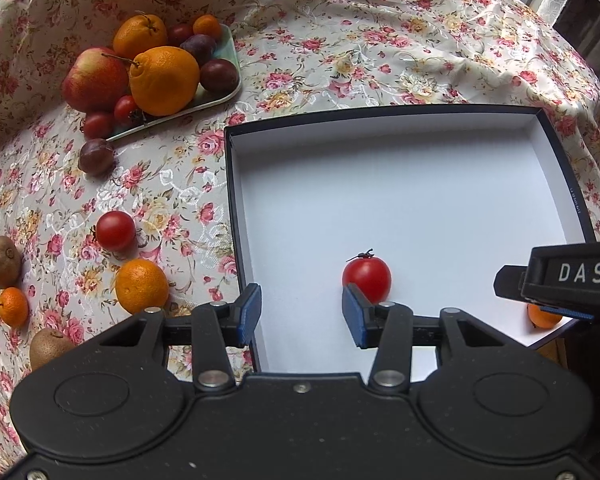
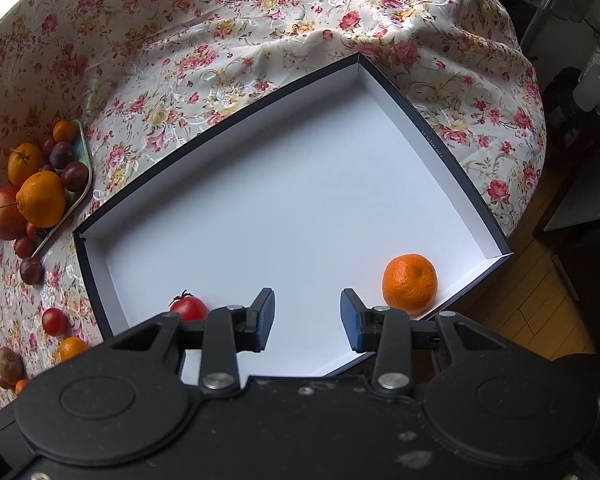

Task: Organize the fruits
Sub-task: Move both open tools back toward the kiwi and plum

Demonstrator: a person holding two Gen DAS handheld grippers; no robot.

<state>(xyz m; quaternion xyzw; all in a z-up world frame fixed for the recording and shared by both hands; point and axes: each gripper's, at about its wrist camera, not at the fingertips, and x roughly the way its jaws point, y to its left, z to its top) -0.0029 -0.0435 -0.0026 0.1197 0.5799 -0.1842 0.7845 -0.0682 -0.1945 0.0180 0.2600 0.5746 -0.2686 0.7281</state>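
Tomato point(image 1: 366, 280) sits in the white box point(image 1: 400, 184), just beyond the left gripper point(image 1: 302, 316), jaws wide and empty. Right wrist view: right gripper point(image 2: 307, 320) gapes empty above the box floor; a mandarin point(image 2: 409, 285) rests in the near right corner.

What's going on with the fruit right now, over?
Left tongs open, right tongs open, both empty. Tomato and tangerine lie apart in the box. More fruit waits on the tablecloth. Nothing blocking.
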